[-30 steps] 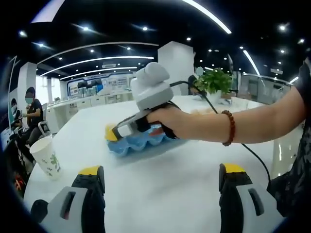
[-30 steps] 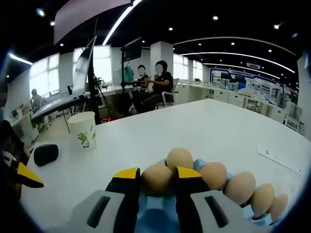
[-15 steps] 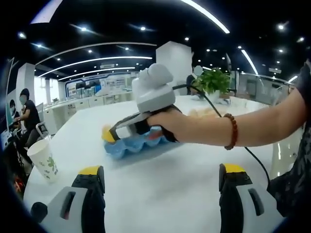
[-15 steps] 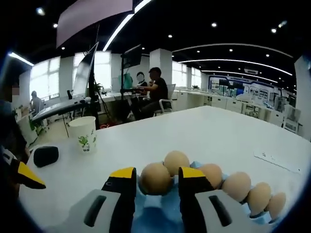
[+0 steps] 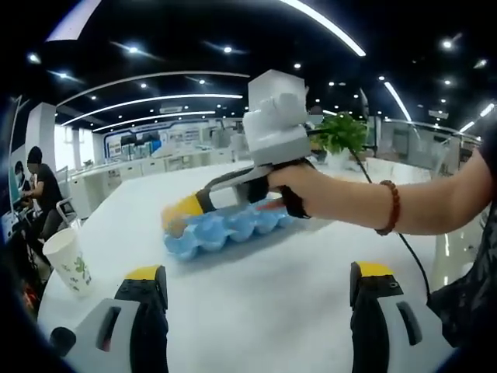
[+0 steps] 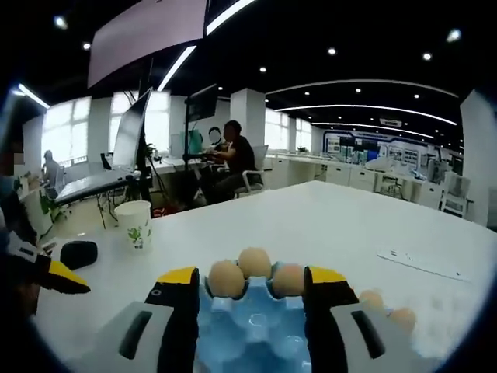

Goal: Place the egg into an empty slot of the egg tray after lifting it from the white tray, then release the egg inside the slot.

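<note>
the right gripper [image 6: 250,284] hangs just above the blue egg tray [image 6: 252,334], its fingers [image 6: 178,291] spread apart with nothing between them. past the tips, three eggs [image 6: 227,277] sit in the tray's far slots, and more eggs lie blurred along the tray's right side. in the left gripper view the same gripper [image 5: 186,208], held in a hand [image 5: 299,186], has its yellow tip over the end of the tray [image 5: 225,231] nearest the paper cup [image 5: 68,259].

the left gripper [image 5: 256,291] waits over the bare counter [image 5: 256,311] near the tray, fingers [image 5: 147,284] wide and empty.

judging by this, the egg is already in a slot and let go, so the task looks about done; which egg it was i cannot tell. what is left seems only to draw the right gripper clear without nudging the eggs. the white tray cannot be made out.
</note>
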